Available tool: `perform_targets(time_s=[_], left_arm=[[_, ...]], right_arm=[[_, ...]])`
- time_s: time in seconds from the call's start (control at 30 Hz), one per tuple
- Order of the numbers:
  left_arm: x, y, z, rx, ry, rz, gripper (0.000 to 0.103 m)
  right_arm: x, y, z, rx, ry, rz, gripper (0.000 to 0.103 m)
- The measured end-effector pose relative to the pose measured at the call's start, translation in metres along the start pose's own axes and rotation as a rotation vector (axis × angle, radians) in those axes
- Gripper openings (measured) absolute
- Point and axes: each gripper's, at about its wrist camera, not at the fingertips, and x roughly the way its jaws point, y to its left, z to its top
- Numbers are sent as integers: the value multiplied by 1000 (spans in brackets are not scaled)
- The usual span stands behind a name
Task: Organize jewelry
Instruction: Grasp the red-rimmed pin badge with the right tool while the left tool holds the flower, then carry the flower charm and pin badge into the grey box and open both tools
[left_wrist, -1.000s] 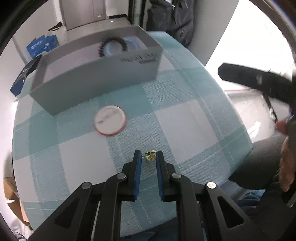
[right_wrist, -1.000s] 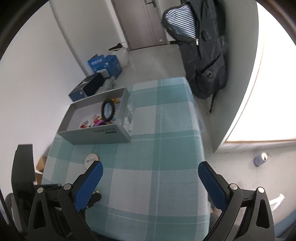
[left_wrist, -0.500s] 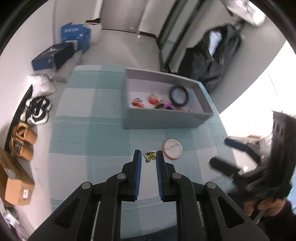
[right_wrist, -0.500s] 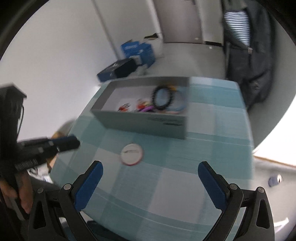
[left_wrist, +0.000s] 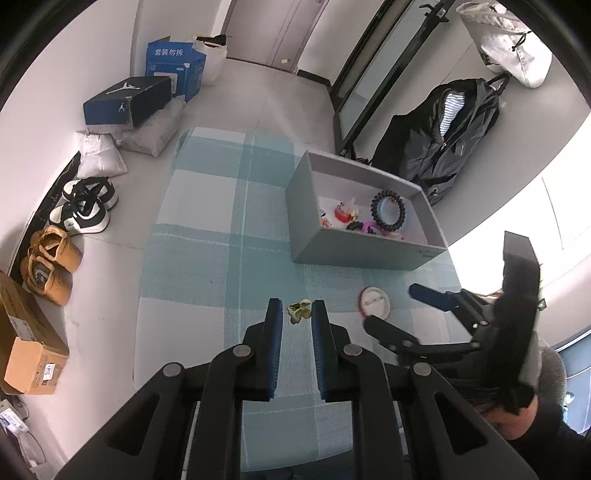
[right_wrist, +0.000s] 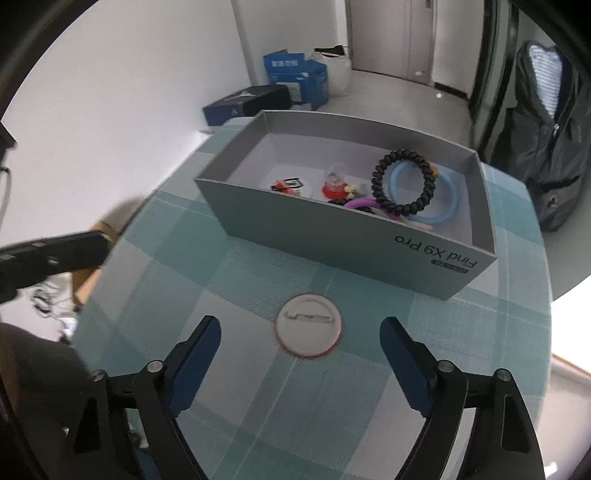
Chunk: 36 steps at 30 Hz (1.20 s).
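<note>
My left gripper (left_wrist: 296, 309) is shut on a small yellow-green trinket (left_wrist: 298, 312), held above the checked tablecloth (left_wrist: 207, 240). A round white badge with a red rim (right_wrist: 309, 325) lies flat on the cloth in front of the grey box (right_wrist: 332, 236). My right gripper (right_wrist: 300, 326) hovers over the badge, one jaw on each side; the jaws are closing and the pads are clear of it. The left wrist view shows the right gripper (left_wrist: 391, 308) beside the badge (left_wrist: 374, 302). Inside the box (left_wrist: 351, 251) lie a black coil band (right_wrist: 404, 182), a blue ring (right_wrist: 443, 216) and several small pieces.
The table ends close on all sides. On the floor to the left are shoes (left_wrist: 83, 210) and cardboard boxes (left_wrist: 29, 354). A dark jacket (left_wrist: 454, 140) hangs behind the box. A person's hand (left_wrist: 517, 413) holds the right gripper at lower right.
The left gripper swung round with the trinket still in its jaws. The right gripper came down over the badge, and its jaws have narrowed.
</note>
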Motion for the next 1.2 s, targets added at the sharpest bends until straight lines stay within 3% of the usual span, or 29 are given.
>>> perform_targets(time_s=[0.07,0.13,0.23,0.43,0.5,0.63,0.83,1.2], left_arm=[[-2,1,1,-2,-10,1,11],[-2,4,2,-12,-10,-4,11],[-3,8,1,-20,-11,0,11],[-1,9,2,-30,-7,-2,11],[1,7,2,-25,-1,1,11],[3,0,2,-10,7,2,11],[4,-8,2,-2,5,5,11],[8,-36,-2,44,8,8,11]], right_arm=[[6,1,2,12,16,5,77],[13,6,4,2,35,-14,65],[20,14,7,-42,49,-78,61],[20,17,5,-58,43,-66,50],[18,14,4,-47,43,-66,42],[17,9,3,-22,48,-34,42],[10,5,-2,-26,43,-55,42],[-46,-15,-4,-7,-103,-48,42]])
